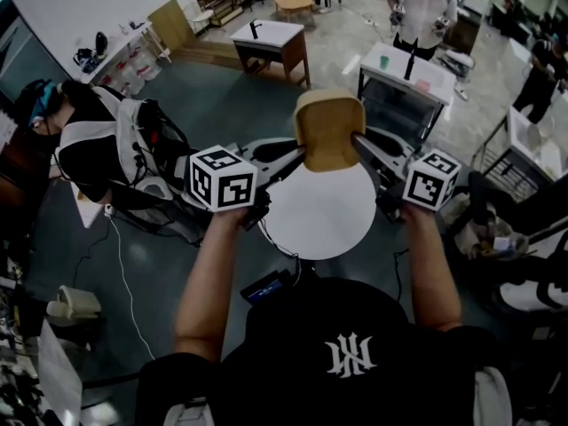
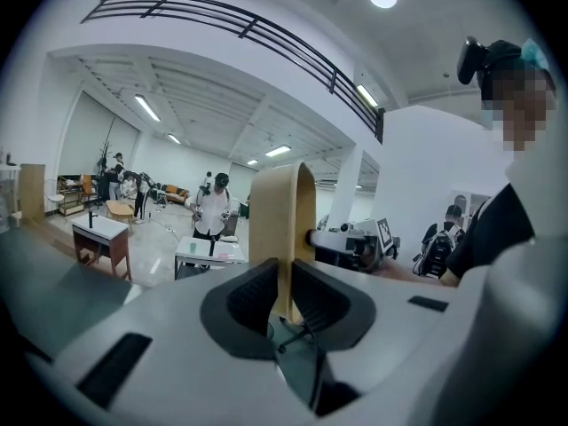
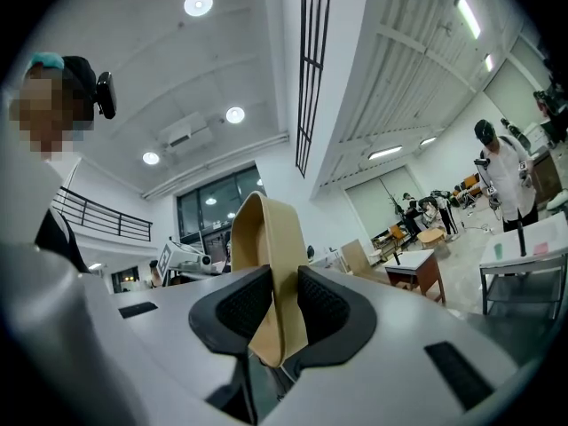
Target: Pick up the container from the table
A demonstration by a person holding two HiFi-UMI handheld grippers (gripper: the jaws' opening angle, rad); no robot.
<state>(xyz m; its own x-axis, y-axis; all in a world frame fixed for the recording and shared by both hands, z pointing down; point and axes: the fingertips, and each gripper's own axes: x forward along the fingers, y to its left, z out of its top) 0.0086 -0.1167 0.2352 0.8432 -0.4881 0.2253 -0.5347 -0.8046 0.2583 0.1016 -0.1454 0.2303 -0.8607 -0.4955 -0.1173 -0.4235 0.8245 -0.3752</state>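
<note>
The left gripper pinches one thin wall of the tan container, with its dark pads pressed on both faces. The right gripper clamps the opposite wall the same way. The container hangs between the two grippers, lifted off the round white table just below them. Farther out stands a white desk, with a standing person behind it.

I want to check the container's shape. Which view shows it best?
Head view: the whole tan container shows, pinched between left gripper and right gripper over the table. Both gripper views show only its rim, edge-on.
</note>
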